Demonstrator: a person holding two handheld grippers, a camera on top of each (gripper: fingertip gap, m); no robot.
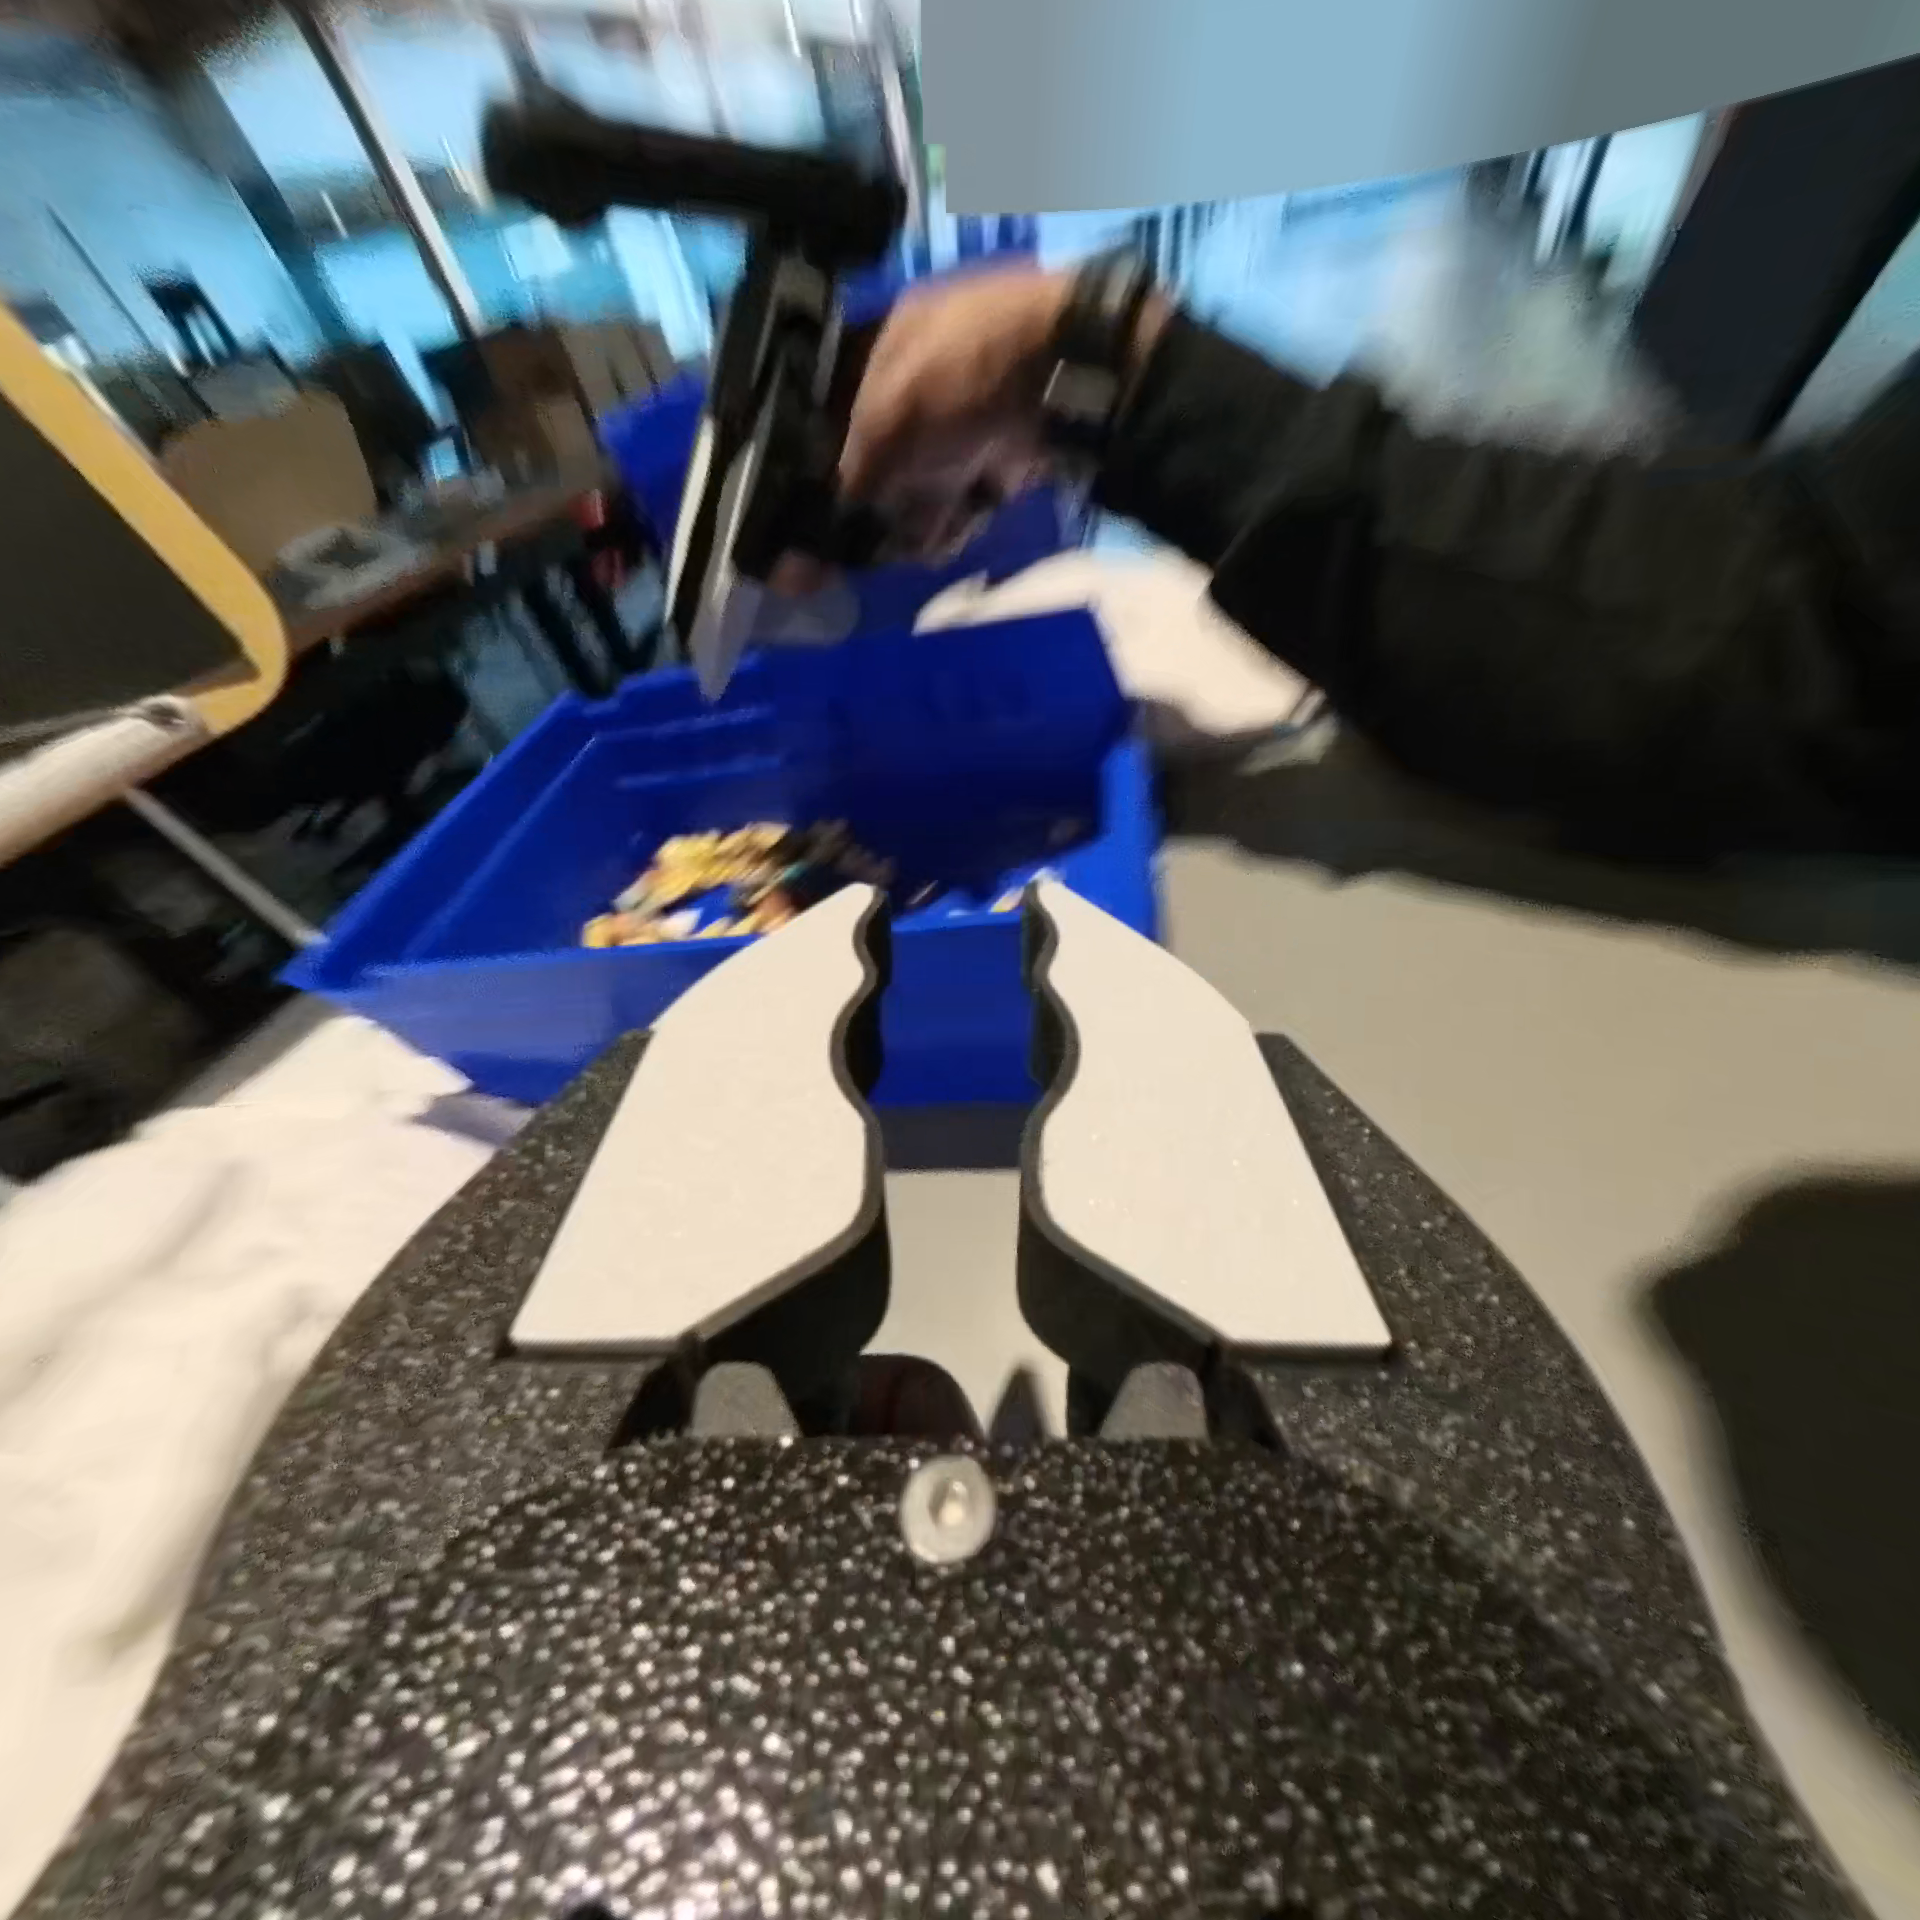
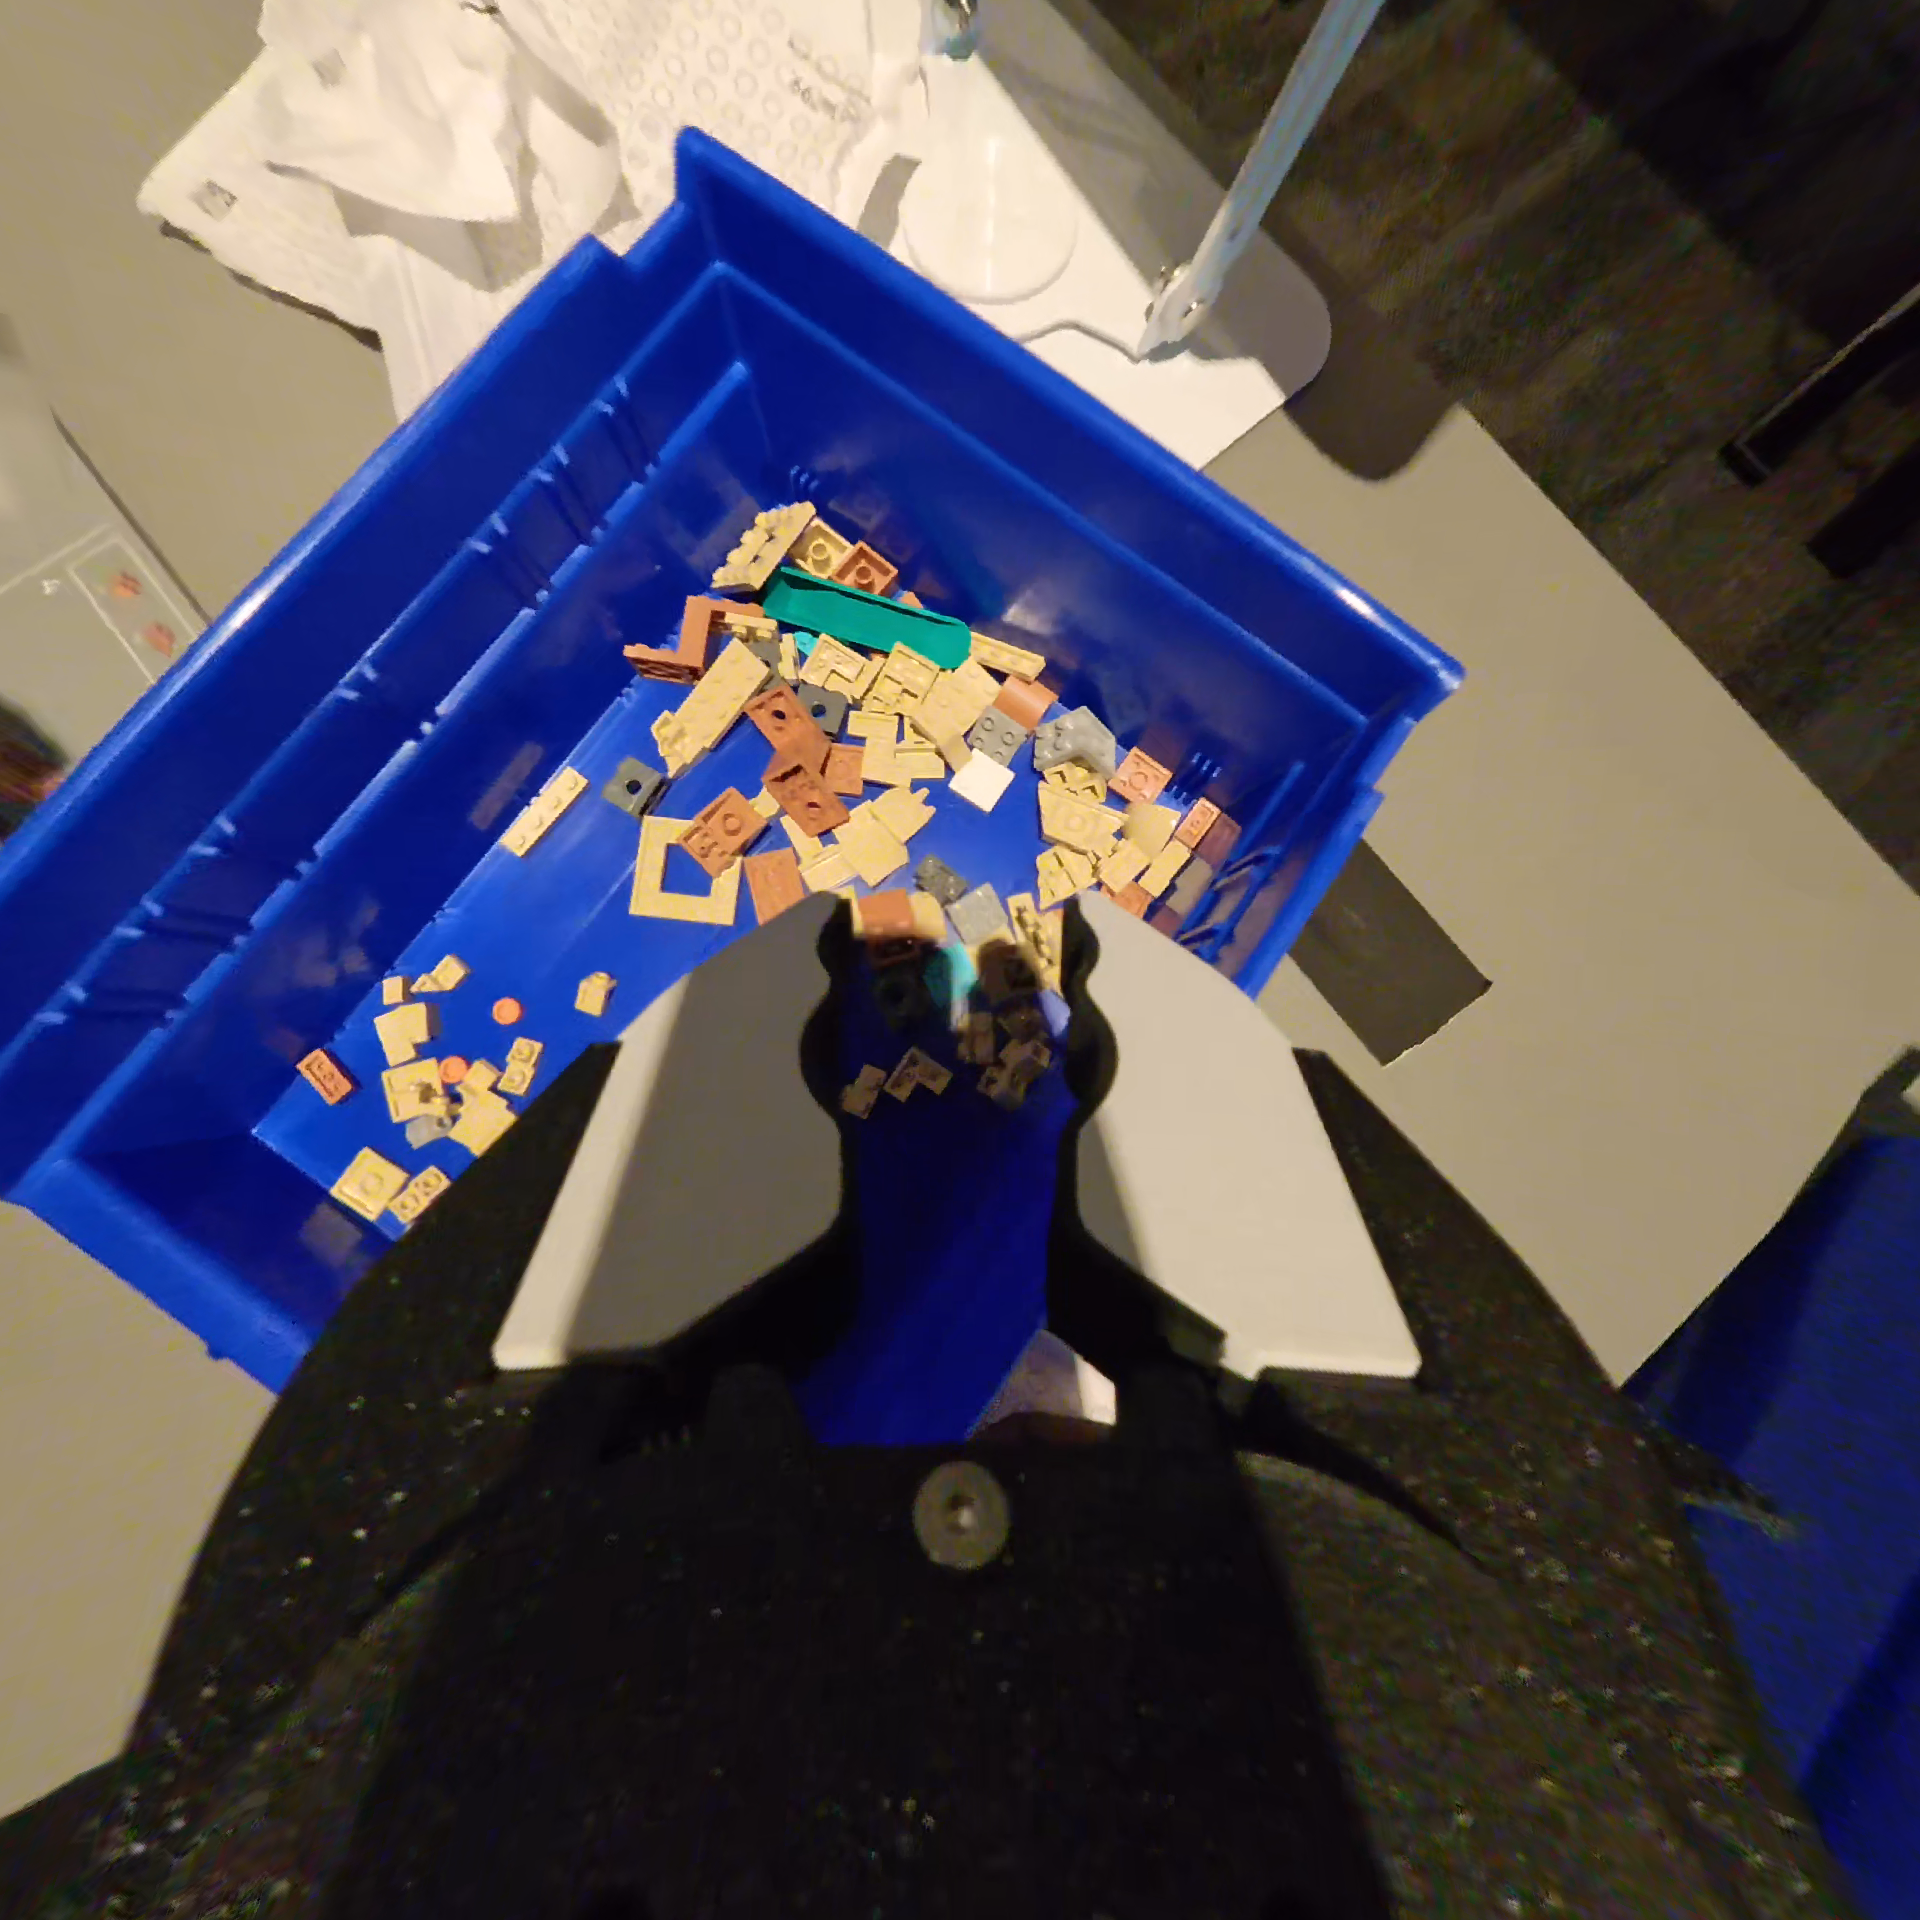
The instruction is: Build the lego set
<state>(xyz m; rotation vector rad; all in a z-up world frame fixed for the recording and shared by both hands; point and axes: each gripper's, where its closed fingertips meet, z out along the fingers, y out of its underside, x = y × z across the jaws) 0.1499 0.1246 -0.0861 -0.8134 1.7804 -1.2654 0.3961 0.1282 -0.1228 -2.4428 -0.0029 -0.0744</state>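
- Many loose lego pieces (image 2: 883, 758), mostly tan and brown, lie in the blue bin (image 2: 436, 582) on the table.
- Right gripper (image 2: 951, 935) hovers above them, parted and empty; picking seems the step in hand.
- Left gripper (image 1: 956, 914) waits near the bin, slightly parted, empty.
- Next: choose one piece, lower, close.

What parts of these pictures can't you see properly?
- Left wrist view: the lego pieces in the blue bin are a blurry smear, with the left gripper fingers covering some.
- Left wrist view: the right gripper and hand are motion-blurred.
- Right wrist view: the right gripper's fingers hide and shade pieces at the bin's near end.
- Right wrist view: the white sheets are cut off by the top edge.
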